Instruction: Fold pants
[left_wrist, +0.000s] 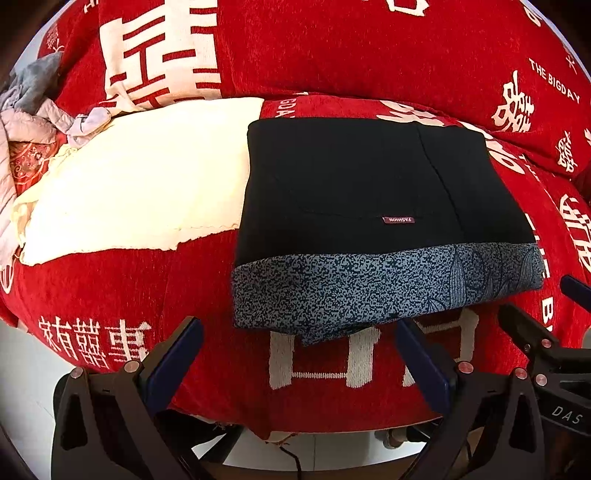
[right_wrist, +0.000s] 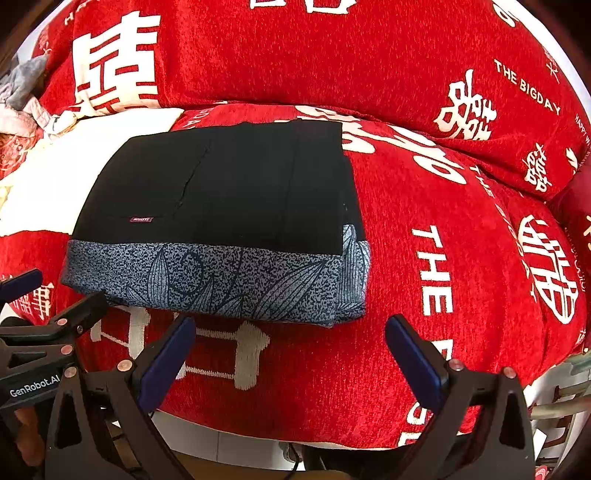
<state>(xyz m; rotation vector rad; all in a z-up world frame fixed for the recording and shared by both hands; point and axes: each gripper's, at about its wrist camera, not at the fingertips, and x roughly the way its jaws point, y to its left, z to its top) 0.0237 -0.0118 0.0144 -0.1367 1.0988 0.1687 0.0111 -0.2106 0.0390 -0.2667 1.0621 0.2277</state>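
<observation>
Pants (left_wrist: 369, 206) are seen folded into a black block with a speckled blue band, laid on a red cover (left_wrist: 207, 350). Both the left gripper (left_wrist: 299, 354) and the right gripper (right_wrist: 291, 350) are held wide open just short of them, nothing gripped. "FASHION" is read on a tag (left_wrist: 399, 220); "THE BIGDAY" is woven into the cover.

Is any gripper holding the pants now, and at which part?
Nothing is held. The left gripper and the right gripper are both open, short of the folded pants on the red cover.
</observation>
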